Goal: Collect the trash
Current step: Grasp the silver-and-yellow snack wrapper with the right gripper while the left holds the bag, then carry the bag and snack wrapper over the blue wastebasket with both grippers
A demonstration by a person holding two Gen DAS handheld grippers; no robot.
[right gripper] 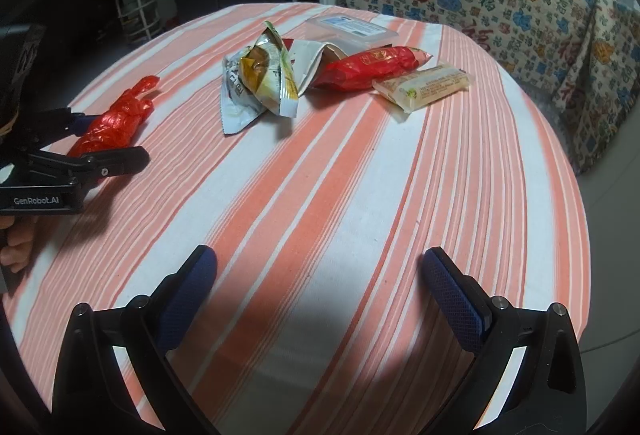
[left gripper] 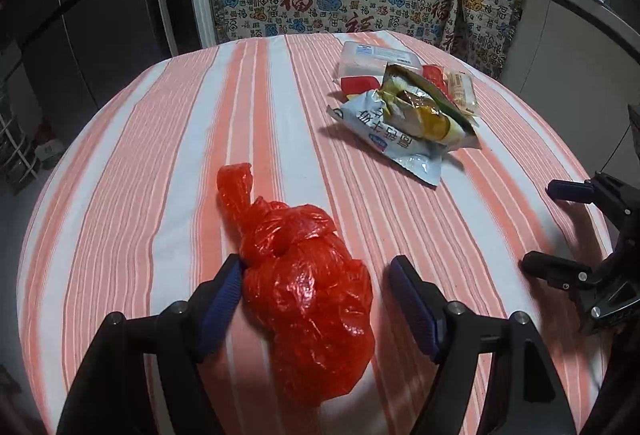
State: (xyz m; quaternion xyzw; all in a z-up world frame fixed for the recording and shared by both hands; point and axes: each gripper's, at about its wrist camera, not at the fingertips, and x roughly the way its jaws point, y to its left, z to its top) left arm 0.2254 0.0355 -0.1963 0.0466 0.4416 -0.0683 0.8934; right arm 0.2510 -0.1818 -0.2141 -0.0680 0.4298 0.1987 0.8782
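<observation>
The knotted red plastic bag (left gripper: 308,291) lies on the striped table (left gripper: 160,155) between the fingers of the left claw (left gripper: 316,275). Its left pad touches the bag at the knot, while the right pad stands clear, so the claw is spread and grips nothing. What the bag holds cannot be made out through the crinkled film.

In the right wrist view the same bag (right gripper: 116,121) shows only as a thin red strip, partly hidden behind the left claw (right gripper: 112,143), and fingertips of the person's hand (right gripper: 18,253) are cut off at the frame edge.

The right claw (right gripper: 320,275) hangs wide over bare cloth, well apart from the pile. That view lays out the pile: a silver-and-yellow snack wrapper (right gripper: 264,79), a red wrapper (right gripper: 368,69), a beige bar packet (right gripper: 424,87) and a clear plastic box (right gripper: 348,29). From the left wrist, the wrappers overlap and the red wrapper (left gripper: 360,83) is mostly hidden.
</observation>
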